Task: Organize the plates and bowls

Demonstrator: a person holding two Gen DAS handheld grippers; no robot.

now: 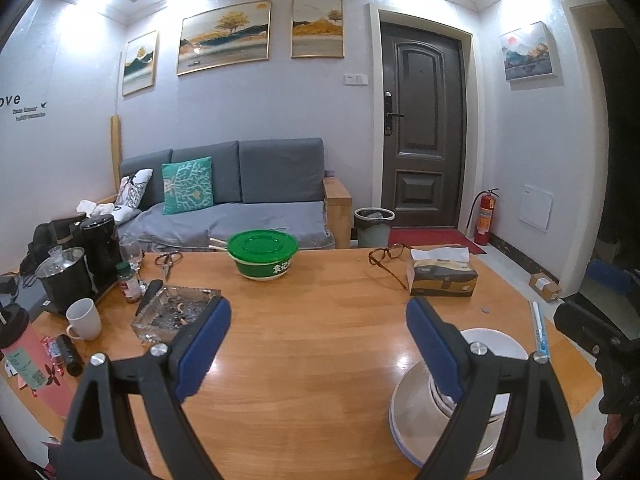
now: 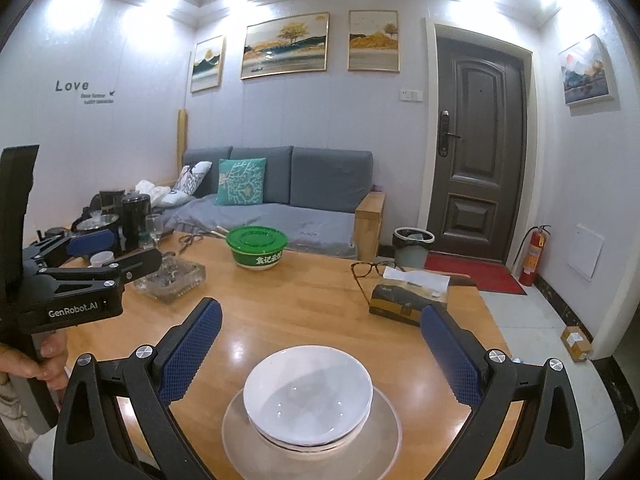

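Observation:
A white bowl (image 2: 307, 394) sits nested on another bowl, both on a grey plate (image 2: 384, 426) on the wooden table. My right gripper (image 2: 320, 356) is open above the bowl, one blue pad on each side, holding nothing. In the left wrist view the same stack shows at lower right: bowl (image 1: 494, 346), plate (image 1: 412, 416), partly behind my right finger. My left gripper (image 1: 318, 348) is open and empty over bare table left of the stack. It also shows in the right wrist view (image 2: 108, 254), at far left.
A green lidded bowl (image 1: 262, 254) stands at the table's far edge. A glass ashtray (image 1: 176, 312), white mug (image 1: 84, 318), kettle and bottles crowd the left side. Glasses (image 1: 386, 258), a tissue box (image 1: 442, 274) and a pen (image 1: 538, 326) lie at right.

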